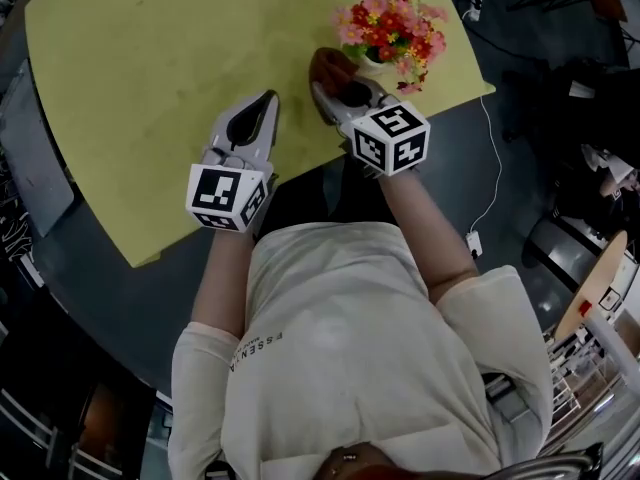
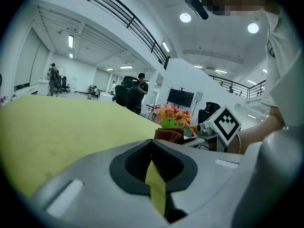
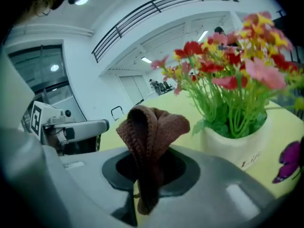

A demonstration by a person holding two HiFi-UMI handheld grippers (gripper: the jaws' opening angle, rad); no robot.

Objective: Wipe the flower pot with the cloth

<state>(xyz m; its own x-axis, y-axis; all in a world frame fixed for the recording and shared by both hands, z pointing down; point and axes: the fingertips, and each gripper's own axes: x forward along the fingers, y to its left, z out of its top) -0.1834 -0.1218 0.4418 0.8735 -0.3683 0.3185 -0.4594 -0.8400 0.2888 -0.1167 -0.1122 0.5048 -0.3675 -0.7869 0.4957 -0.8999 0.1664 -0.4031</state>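
the right gripper [image 3: 142, 184] has its jaws clamped on a brown knitted cloth [image 3: 151, 127], which bunches in a fold above the jaw tips. the white flower pot [image 3: 236, 146], full of red, pink and yellow flowers [image 3: 228, 65], stands on the yellow table [image 1: 130, 88] just ahead of those jaws and to their right, apart from the cloth. the left gripper [image 2: 155, 177] has its jaws together on nothing; the pot is ahead and right of them, further off. to wipe well, it seems best to lay the soft fold, not the hard jaw tips, against the pot's wall, press lightly so the pot does not tip, and sweep below the leaves.
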